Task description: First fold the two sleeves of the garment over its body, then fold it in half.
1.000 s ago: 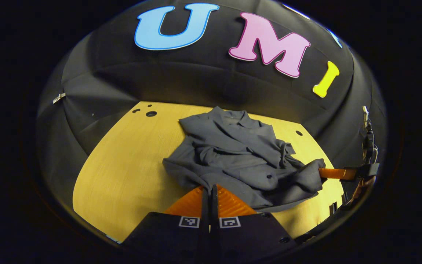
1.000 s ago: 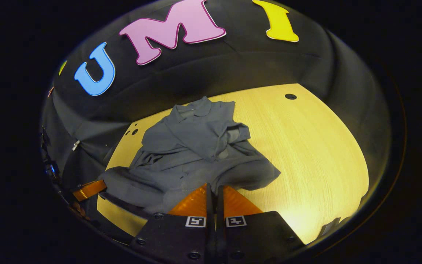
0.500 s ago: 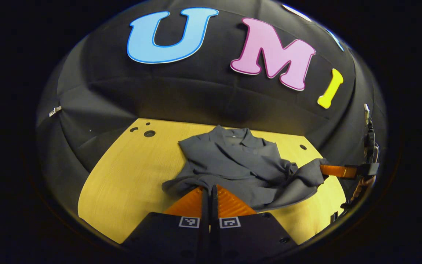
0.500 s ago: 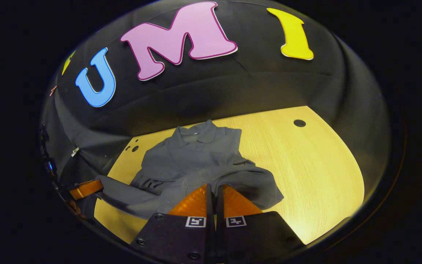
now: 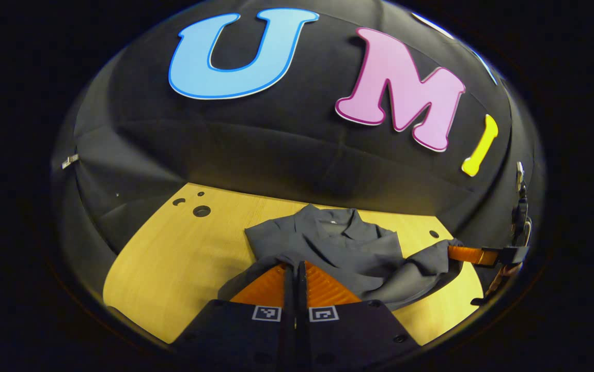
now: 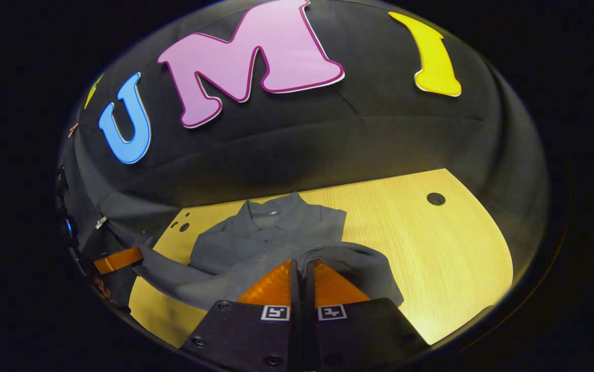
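On the bench: a dark grey garment (image 5: 343, 248) lies near the far edge of the yellow wooden bench (image 5: 173, 258), collar toward the booth wall.
Garment: its near hem is lifted off the bench, stretched between both grippers.
Left gripper (image 5: 295, 268): fingers clenched on the hem's left part.
Right gripper (image 6: 299, 266): fingers clenched on the hem's right part.
Bench holes: small round holes near the far corners.

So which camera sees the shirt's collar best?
The right gripper view: the collar lies flat and open beyond the right gripper. In the left gripper view, the collar looks smaller and off at a slant.
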The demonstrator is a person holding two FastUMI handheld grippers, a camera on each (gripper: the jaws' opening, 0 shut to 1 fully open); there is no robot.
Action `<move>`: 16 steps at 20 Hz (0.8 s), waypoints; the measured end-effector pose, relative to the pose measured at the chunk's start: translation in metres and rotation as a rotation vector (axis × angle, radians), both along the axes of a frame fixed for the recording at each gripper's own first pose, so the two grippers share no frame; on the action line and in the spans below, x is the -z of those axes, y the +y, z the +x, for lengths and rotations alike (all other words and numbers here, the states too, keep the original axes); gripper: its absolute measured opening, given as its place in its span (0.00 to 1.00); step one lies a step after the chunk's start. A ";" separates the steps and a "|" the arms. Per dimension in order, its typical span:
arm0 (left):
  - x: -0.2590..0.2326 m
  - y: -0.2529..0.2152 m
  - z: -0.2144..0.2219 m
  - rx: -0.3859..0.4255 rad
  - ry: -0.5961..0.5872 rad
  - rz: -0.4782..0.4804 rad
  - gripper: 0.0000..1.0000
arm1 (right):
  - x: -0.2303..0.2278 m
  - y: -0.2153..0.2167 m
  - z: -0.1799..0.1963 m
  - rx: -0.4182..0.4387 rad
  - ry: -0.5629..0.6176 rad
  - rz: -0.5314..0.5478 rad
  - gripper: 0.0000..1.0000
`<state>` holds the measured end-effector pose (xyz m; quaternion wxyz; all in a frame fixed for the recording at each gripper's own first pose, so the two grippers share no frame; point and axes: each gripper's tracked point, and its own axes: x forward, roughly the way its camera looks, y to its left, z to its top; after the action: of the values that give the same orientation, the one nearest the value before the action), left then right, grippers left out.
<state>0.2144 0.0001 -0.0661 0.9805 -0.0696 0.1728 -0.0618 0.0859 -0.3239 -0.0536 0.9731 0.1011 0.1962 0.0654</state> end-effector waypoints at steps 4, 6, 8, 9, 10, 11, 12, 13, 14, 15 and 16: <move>-0.001 0.004 0.041 -0.011 -0.010 -0.028 0.05 | -0.003 0.001 0.033 0.014 -0.021 0.000 0.05; -0.001 0.007 0.063 -0.012 -0.016 -0.034 0.05 | -0.002 0.003 0.051 0.017 -0.031 -0.009 0.05; 0.000 0.008 0.085 -0.005 -0.028 -0.018 0.05 | -0.002 0.004 0.069 0.023 -0.041 -0.013 0.05; 0.002 0.009 0.096 0.002 -0.037 0.003 0.05 | 0.000 0.004 0.077 0.029 -0.044 -0.014 0.05; 0.003 0.009 0.107 0.008 -0.044 0.023 0.05 | 0.001 0.004 0.086 0.036 -0.048 -0.009 0.05; 0.003 0.008 0.117 0.017 -0.053 0.034 0.05 | 0.002 0.005 0.094 0.041 -0.048 -0.006 0.05; 0.005 0.006 0.126 0.021 -0.057 0.041 0.05 | 0.006 0.004 0.101 0.048 -0.047 -0.007 0.05; 0.009 0.006 0.135 0.025 -0.060 0.047 0.05 | 0.009 0.003 0.108 0.054 -0.046 -0.009 0.05; 0.013 0.005 0.143 0.027 -0.065 0.060 0.05 | 0.013 0.003 0.115 0.060 -0.045 -0.008 0.05; 0.017 0.004 0.149 0.031 -0.072 0.068 0.05 | 0.018 0.003 0.121 0.066 -0.041 -0.002 0.05; 0.018 0.002 0.156 0.034 -0.084 0.064 0.05 | 0.024 0.003 0.126 0.070 -0.034 0.005 0.05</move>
<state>0.3701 0.0022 -0.0841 0.9875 -0.0328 0.1345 -0.0759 0.2123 -0.3211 -0.0774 0.9777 0.1094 0.1760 0.0336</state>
